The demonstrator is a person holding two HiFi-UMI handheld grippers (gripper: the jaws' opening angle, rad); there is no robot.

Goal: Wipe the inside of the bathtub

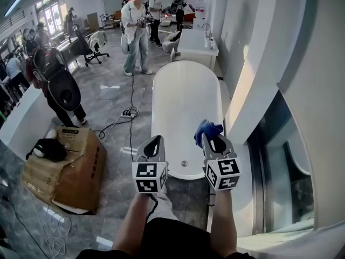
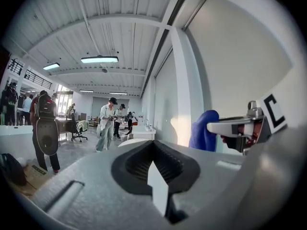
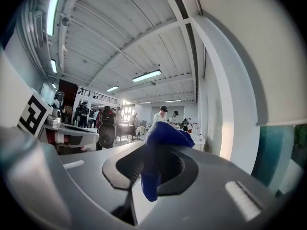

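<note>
**A:** Where's the cloth?

**B:** My right claw is clamped on the blue cloth. Most of it bunches above the jaws and a tail hangs down in front. My left claw is closed with nothing in it. Both hover over the near end of the bathtub, and the cloth isn't touching the enamel.

**A:** What worries you?

**B:** The grip looks narrow. I reckon a hard drag along the curved wall could pull the cloth free. The bare jaws would then scrape the tub.

**A:** Anything else?

**B:** I'd guess the far end is a long lean from here. A cable lies on the floor just beside the tub. If I step sideways to reach, I could snag a foot on it.
</note>
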